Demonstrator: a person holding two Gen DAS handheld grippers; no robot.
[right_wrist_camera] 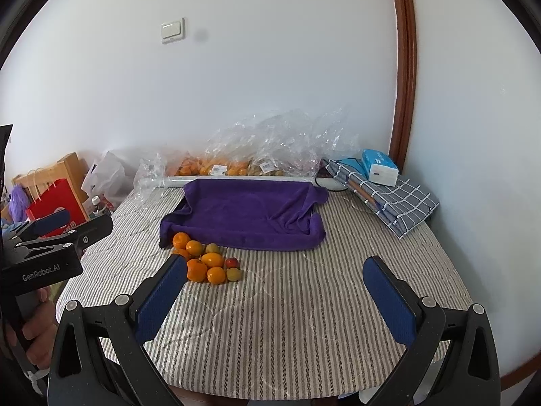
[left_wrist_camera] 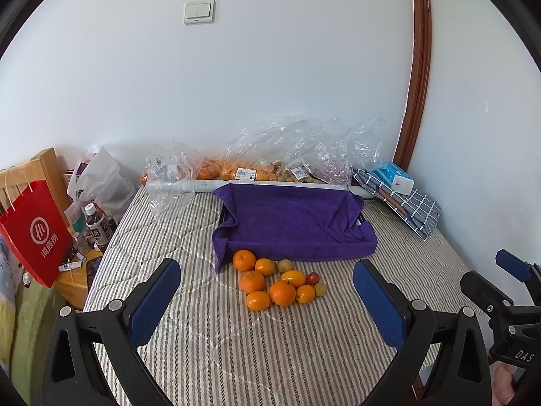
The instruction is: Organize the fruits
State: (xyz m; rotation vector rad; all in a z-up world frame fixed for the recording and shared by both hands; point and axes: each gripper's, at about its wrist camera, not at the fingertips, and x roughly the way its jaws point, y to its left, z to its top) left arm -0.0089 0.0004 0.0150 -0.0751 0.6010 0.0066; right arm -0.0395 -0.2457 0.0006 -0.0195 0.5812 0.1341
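Note:
A pile of fruit [left_wrist_camera: 280,282] [right_wrist_camera: 208,262] lies on the striped table: several oranges, a small red fruit [left_wrist_camera: 313,277] [right_wrist_camera: 231,263] and yellowish-green ones. Just behind it sits a tray lined with a purple towel [left_wrist_camera: 294,223] [right_wrist_camera: 247,213], holding nothing. My left gripper [left_wrist_camera: 267,296] hangs open above the near table, the pile between and beyond its blue pads. My right gripper [right_wrist_camera: 275,292] is open too, over bare cloth right of the pile; its left pad [right_wrist_camera: 162,299] hides part of an orange. Each gripper shows at the other view's edge.
Clear plastic bags of oranges [left_wrist_camera: 236,169] [right_wrist_camera: 216,167] line the back wall. A folded checked cloth [left_wrist_camera: 405,203] [right_wrist_camera: 389,199] with a blue tissue pack [right_wrist_camera: 378,167] lies back right. A red paper bag [left_wrist_camera: 33,233] and bottle [left_wrist_camera: 96,226] stand off the left edge.

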